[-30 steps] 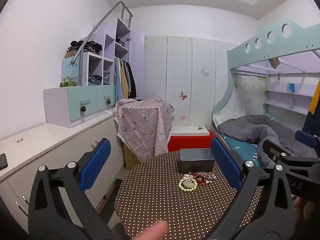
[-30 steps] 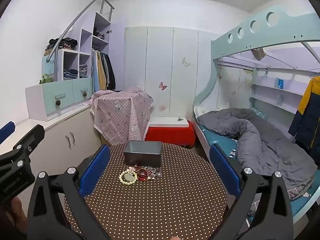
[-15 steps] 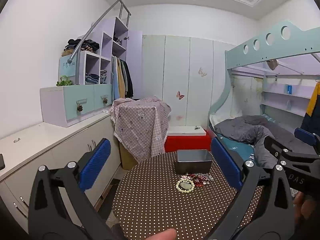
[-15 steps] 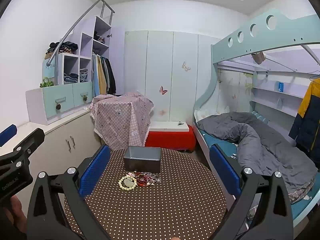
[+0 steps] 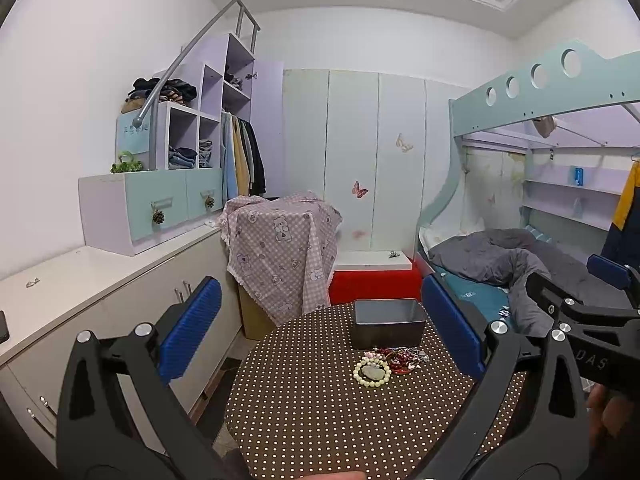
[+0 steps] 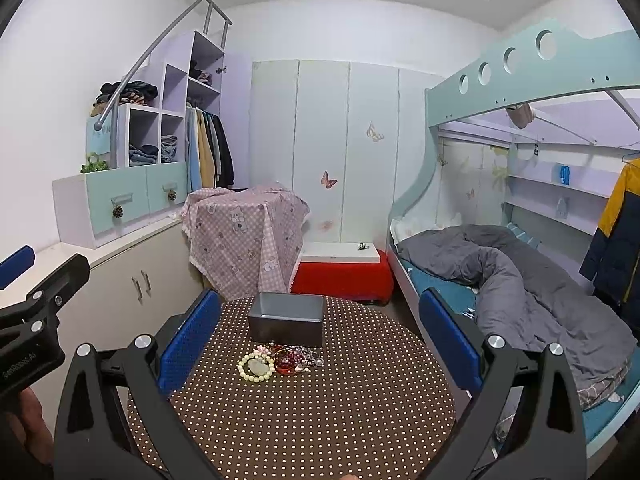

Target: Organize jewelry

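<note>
A pale bead bracelet (image 5: 372, 372) (image 6: 256, 366) lies on a round brown polka-dot table (image 5: 312, 412) (image 6: 320, 408). A tangle of red and dark bead jewelry (image 5: 402, 357) (image 6: 295, 355) lies just right of it. A dark grey open box (image 5: 388, 322) (image 6: 287, 321) stands behind them. My left gripper (image 5: 320, 336) is open and empty, held above the table's near side. My right gripper (image 6: 320, 332) is open and empty too, to the right of the left one.
A low white cabinet (image 5: 80, 280) runs along the left wall. A stand draped in pink checked cloth (image 5: 280, 248) and a red box (image 5: 374, 284) are behind the table. A bunk bed with a grey duvet (image 6: 520, 280) is on the right.
Both grippers have pulled back and risen a little, so the table and jewelry look slightly lower and farther. Both stay open.
</note>
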The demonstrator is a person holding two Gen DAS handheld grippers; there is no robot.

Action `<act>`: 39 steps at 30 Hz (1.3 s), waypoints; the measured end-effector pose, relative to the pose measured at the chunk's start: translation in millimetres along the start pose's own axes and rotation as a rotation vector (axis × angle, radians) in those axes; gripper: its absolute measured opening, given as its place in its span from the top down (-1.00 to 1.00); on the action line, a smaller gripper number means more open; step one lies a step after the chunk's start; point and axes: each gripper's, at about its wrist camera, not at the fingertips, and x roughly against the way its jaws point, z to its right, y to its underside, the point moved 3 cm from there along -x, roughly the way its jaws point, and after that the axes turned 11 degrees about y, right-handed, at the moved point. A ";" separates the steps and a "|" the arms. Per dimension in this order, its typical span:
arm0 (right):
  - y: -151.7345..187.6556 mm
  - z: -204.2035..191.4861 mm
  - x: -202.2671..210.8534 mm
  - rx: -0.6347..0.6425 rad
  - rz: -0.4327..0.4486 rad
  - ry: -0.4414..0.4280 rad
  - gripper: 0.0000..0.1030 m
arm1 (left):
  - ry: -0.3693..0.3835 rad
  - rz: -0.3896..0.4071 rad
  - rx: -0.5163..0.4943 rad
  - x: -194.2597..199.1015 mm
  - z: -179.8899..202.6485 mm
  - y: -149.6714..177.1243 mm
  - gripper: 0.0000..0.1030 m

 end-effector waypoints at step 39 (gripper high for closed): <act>119.3 0.0 -171.8 0.086 -0.461 0.031 -0.85 | 0.045 -0.612 0.065 -243.8 -31.0 171.6 -0.90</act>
